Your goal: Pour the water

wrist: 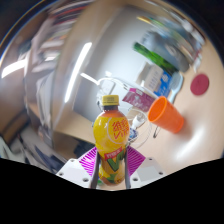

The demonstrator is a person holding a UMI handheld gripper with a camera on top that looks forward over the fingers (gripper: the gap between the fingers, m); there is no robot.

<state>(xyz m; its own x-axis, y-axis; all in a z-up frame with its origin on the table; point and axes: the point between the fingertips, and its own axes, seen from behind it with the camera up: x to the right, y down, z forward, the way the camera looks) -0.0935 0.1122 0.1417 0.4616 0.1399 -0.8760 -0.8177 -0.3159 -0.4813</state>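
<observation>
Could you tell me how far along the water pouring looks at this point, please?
Done: the gripper has closed its fingers on the yellow bottle. In hand: the bottle is held upright, its orange cap apparently on. Left: nothing looks poured yet; the orange cup sits beyond the fingers, tilted, beside a clear glass, and the bottle has yet to be tipped over a container.

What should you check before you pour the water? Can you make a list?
1. Bottle between the jaws of the gripper: ok.
2. Both pads pressing on the bottle: cannot tell.
3. Orange cap off for pouring: not ok, it is on.
4. Bottle upright: ok.
5. Orange cup ready to fill: not ok, it is tipped on its side, beyond the bottle.
6. Cup empty: cannot tell.
</observation>
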